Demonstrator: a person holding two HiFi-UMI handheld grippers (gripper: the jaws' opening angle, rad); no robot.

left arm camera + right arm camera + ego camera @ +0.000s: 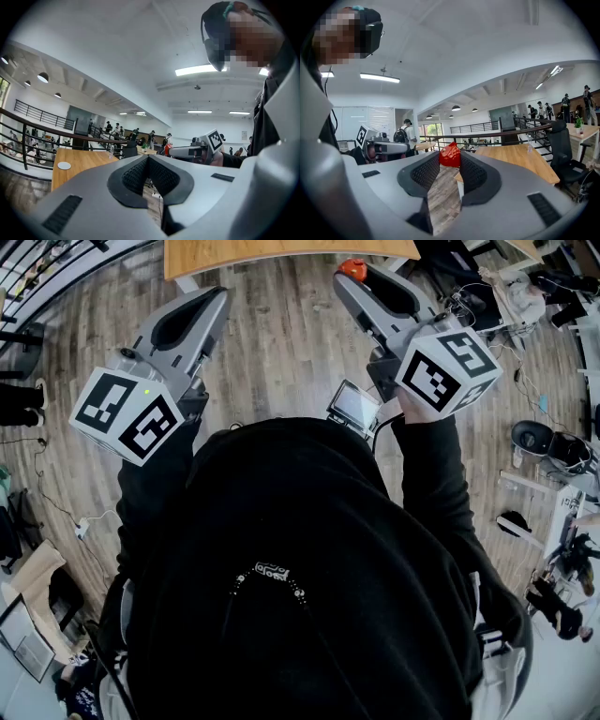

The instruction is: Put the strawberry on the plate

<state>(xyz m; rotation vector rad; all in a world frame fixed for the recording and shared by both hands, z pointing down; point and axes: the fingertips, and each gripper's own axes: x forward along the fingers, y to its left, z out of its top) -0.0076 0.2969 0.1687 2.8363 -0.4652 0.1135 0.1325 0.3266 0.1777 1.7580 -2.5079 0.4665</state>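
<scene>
**Right gripper clamped on the strawberry, plate well off**

Largest thing in play is the wooden table, which the head view shows only as a strip at the top edge, with bare plank floor between it and the person. Both grippers are held up over that floor. The left gripper has its jaws pressed together with nothing between them. The right one pinches the strawberry at the very tips of its pads, the fruit standing proud of them. The plate, small and white, sits on the table near one end, well apart from both grippers.

The likely trouble is the shallow grip. A jolt on the way across could work the berry out of the tips and drop it on the floor. Squeezing harder to prevent that would probably bruise it. A release off the plate's middle might let it roll onto the tabletop.
</scene>
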